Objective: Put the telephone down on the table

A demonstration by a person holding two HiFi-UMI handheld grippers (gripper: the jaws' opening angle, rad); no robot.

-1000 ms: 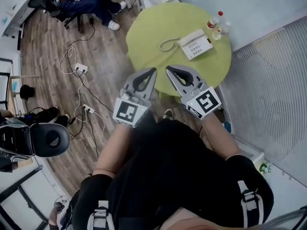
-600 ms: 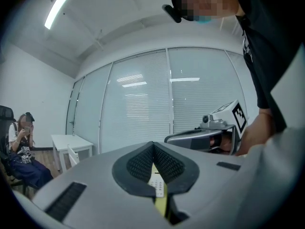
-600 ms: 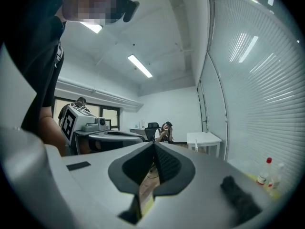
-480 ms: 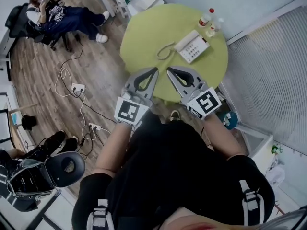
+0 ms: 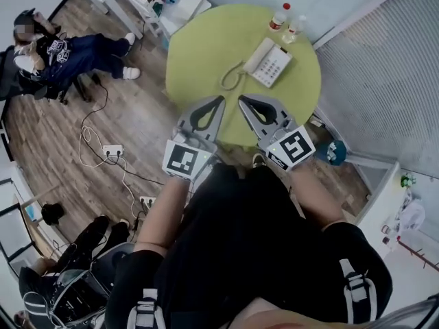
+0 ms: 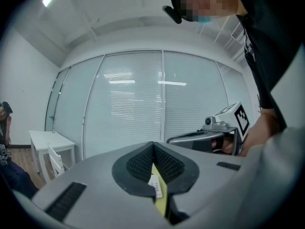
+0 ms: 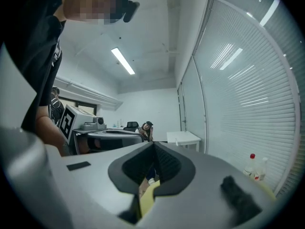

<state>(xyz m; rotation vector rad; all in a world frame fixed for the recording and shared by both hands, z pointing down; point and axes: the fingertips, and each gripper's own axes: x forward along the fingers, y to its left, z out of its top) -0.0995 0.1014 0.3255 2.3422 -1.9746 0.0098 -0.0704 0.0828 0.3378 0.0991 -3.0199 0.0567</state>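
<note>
Wood flooring fills the left of the head view, and the round green counter (image 5: 206, 43) sits at upper centre. The telephone (image 5: 269, 62) already lies flat on it, toward the upper right, just beside two bottles (image 5: 278, 16), with its cord (image 5: 232, 78) looping off its left side.

Your left tongs (image 5: 219, 100) and right tongs (image 5: 240, 99) are each pressed together on nothing, side by side at the counter's lower rim and well short of the phone.

If you mean to handle it, spread the tongs before you reach. Come in over the bare green patch and keep clear of the bottles and the cord loop.

At this size I can't tell whether the handset sits in its cradle. The tongs cover the counter's near edge. Your left gripper view shows only a sliver of keypad through the slit.
</note>
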